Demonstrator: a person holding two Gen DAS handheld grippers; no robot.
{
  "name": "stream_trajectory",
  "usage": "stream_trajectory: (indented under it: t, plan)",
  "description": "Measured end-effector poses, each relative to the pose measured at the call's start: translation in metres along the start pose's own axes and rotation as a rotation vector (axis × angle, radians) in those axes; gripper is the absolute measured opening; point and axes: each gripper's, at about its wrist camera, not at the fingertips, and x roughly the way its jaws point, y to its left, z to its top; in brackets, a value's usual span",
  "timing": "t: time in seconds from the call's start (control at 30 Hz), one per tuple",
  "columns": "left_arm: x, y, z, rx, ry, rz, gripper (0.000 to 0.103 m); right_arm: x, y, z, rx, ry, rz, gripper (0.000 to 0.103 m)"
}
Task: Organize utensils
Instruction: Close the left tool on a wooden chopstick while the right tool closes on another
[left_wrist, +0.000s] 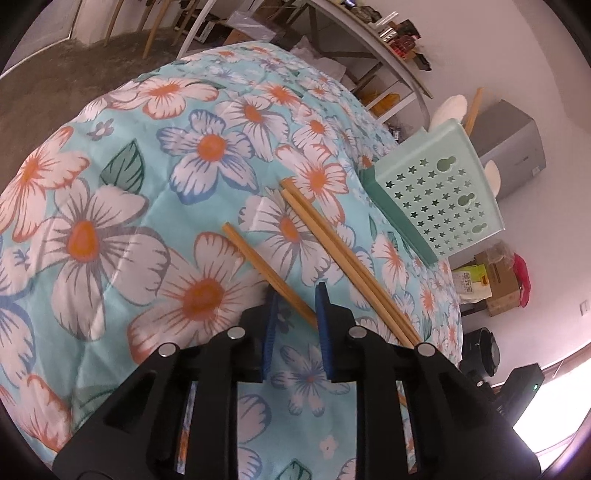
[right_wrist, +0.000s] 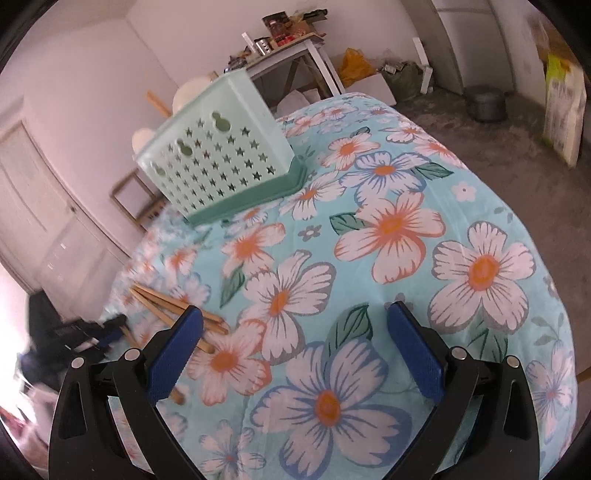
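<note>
Three wooden chopsticks lie on the floral cloth (left_wrist: 110, 206). One single chopstick (left_wrist: 255, 258) runs slantwise into the gap of my left gripper (left_wrist: 296, 293); its near end sits between the blue pads, with a gap still showing around it. A pair of chopsticks (left_wrist: 343, 254) lies just right of that gripper. The mint-green perforated utensil holder (left_wrist: 439, 199) stands at the right with a chopstick (left_wrist: 474, 107) and white spoons (left_wrist: 452, 105) in it. My right gripper (right_wrist: 295, 308) hovers wide open over bare cloth; the chopsticks (right_wrist: 173, 304) lie to its left and the holder (right_wrist: 218, 162) beyond.
The cloth-covered table (right_wrist: 480, 206) drops away at its rounded edges. Behind it stands a white desk (right_wrist: 295, 48) with small items. A dark pot (right_wrist: 485, 103) and bags sit on the floor, and cardboard boxes (left_wrist: 498, 284) lie by the wall.
</note>
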Motion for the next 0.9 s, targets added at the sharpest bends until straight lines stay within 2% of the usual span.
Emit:
stream_trajectory:
  t: [0.1,0.17,0.23,0.37,0.53,0.67,0.73,0.9]
  plan:
    - [-0.005,0.001,-0.003,0.035,-0.02,-0.012,0.02,-0.003,0.0,0.006,0.011,0.015,-0.009,0.087]
    - [-0.008,0.002,-0.006,0.056,-0.031,-0.023,0.02,-0.005,0.006,0.01,-0.012,0.019,-0.014,0.074]
    - [-0.012,0.003,-0.008,0.083,-0.041,-0.032,0.02,-0.006,0.014,0.013,-0.046,0.018,-0.002,0.066]
    - [-0.022,0.004,-0.014,0.146,-0.069,-0.049,0.021,-0.002,0.057,0.02,-0.225,0.03,0.046,0.054]
    - [-0.029,0.011,-0.019,0.165,-0.089,-0.077,0.021,0.026,0.127,0.019,-0.498,0.129,0.123,0.04]
    - [-0.032,0.019,-0.02,0.156,-0.092,-0.096,0.022,0.05,0.166,0.012,-0.668,0.203,0.16,0.029]
    - [-0.032,0.021,-0.021,0.152,-0.09,-0.105,0.021,0.066,0.182,0.008,-0.746,0.246,0.161,0.027]
    - [-0.031,0.025,-0.021,0.14,-0.087,-0.124,0.021,0.095,0.199,0.004,-0.847,0.319,0.124,0.023]
